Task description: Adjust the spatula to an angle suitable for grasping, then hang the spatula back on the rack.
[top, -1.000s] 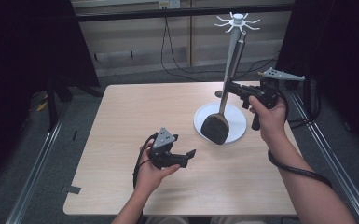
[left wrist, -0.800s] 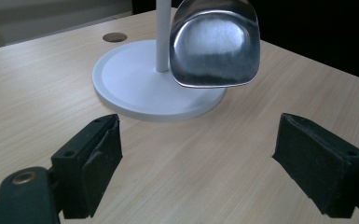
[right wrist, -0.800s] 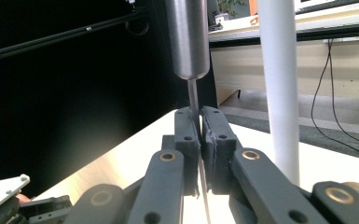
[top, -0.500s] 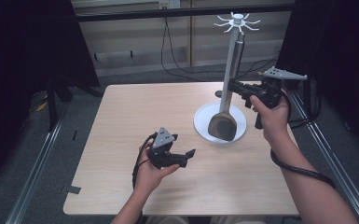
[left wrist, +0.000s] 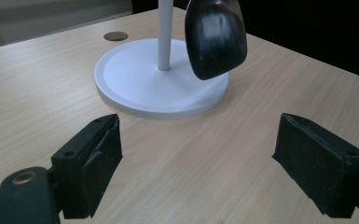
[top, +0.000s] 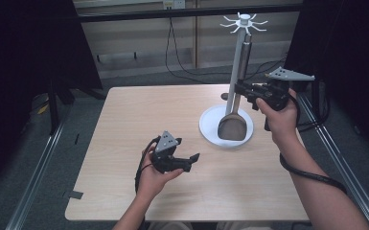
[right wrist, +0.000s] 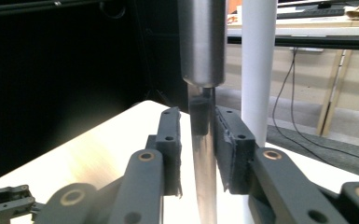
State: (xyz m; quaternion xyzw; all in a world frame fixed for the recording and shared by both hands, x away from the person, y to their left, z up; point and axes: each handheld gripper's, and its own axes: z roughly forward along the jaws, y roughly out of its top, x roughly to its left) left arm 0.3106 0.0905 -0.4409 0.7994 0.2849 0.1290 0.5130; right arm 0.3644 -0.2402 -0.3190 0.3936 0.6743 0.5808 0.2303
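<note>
So the spatula point(top: 235, 117) is hanging off the white rack point(top: 243, 28), its dark head dangling just above the rack's round white base point(top: 210, 128), right beside the pole point(top: 236, 72). The right gripper point(top: 243, 93) is at the spatula's metal handle. In the right gripper view the jaws sit either side of the handle point(right wrist: 204, 140) with a thin gap on each side, so they've just been opening and the pads aren't really pressing anymore. Looks to me like the release after hooking it up.

Tips for doing this bit well, as I see it: open a touch more before pulling away, so neither pad drags the handle sideways and sets the thing swinging or knocks it off its hook. Back straight out along the jaws' own line, away from the pole, since the far jaw is close to it.

The left gripper point(top: 184, 160) is parked low over the worktop point(top: 124, 120) near the person, jaws spread wide with nothing in them, well apart from the rack. I'd keep it there, ready to steady the base if it tips.
</note>
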